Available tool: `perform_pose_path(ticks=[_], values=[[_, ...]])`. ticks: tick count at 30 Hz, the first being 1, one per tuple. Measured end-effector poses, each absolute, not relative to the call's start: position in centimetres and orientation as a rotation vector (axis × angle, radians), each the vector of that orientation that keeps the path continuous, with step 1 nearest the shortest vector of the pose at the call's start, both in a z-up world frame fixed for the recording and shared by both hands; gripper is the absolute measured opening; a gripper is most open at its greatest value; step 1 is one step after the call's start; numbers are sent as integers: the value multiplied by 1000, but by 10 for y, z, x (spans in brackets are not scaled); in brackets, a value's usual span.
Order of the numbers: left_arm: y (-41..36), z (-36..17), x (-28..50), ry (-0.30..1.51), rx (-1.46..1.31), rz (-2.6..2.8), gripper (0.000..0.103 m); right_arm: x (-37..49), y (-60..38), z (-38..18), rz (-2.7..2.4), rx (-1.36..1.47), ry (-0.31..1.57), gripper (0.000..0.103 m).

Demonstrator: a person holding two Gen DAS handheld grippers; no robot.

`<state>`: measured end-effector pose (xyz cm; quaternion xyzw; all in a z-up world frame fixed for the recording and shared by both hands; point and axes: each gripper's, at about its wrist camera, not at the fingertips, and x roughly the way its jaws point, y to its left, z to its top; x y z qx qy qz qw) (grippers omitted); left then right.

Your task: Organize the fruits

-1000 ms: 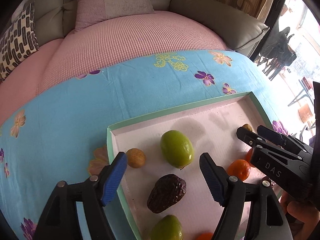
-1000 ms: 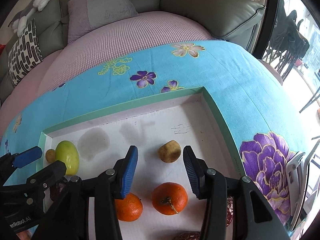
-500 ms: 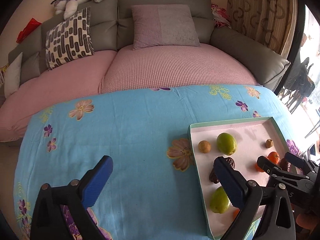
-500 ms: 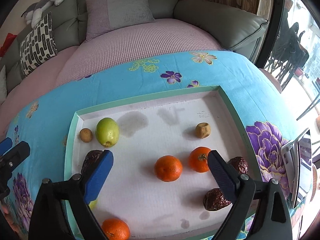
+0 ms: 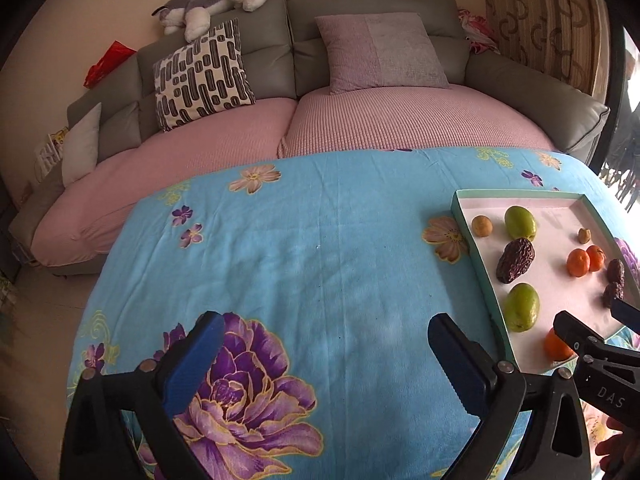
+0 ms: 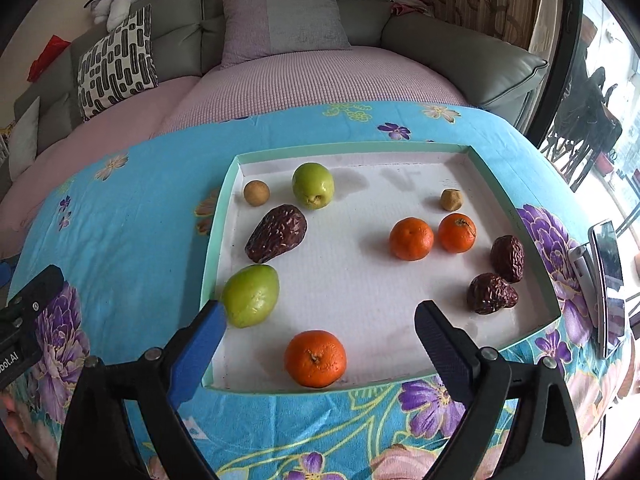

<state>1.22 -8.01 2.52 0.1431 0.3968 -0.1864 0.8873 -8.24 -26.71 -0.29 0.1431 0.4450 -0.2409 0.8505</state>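
Note:
A shallow green-rimmed tray [image 6: 218, 216] with a white floor lies on the blue floral cloth; it also shows in the left wrist view [image 5: 474, 248]. In it lie two green fruits [image 6: 313, 185] [image 6: 251, 295], three oranges [image 6: 315, 358] [image 6: 411, 238] [image 6: 457, 233], a large dark wrinkled fruit [image 6: 277, 233], two smaller dark ones [image 6: 491, 293] [image 6: 508, 258] and two small brown fruits [image 6: 256, 193] [image 6: 452, 200]. My right gripper [image 6: 320, 342] is open and empty above the tray's near edge. My left gripper [image 5: 326, 354] is open and empty over the cloth, left of the tray.
A grey sofa with pink covers [image 5: 360, 120], cushions [image 5: 204, 74] and a plush dog [image 5: 208, 4] stands behind the table. A phone on a stand [image 6: 606, 288] sits at the table's right edge. A window with chairs outside [image 6: 592, 128] is to the right.
Both grippers have pulled back and up from the tray and opened wider. The left one has moved left over the bare cloth. The fruits have not moved.

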Motion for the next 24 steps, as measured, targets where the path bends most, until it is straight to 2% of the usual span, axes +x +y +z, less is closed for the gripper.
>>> perform_pose_path(ticks=[12, 24], values=[[-39, 26, 8, 847, 97, -489, 103, -93, -226, -7, -469, 265, 917, 95], [-42, 5, 15, 937, 270, -292, 103, -91, -223, -8, -480, 225, 917, 95]])
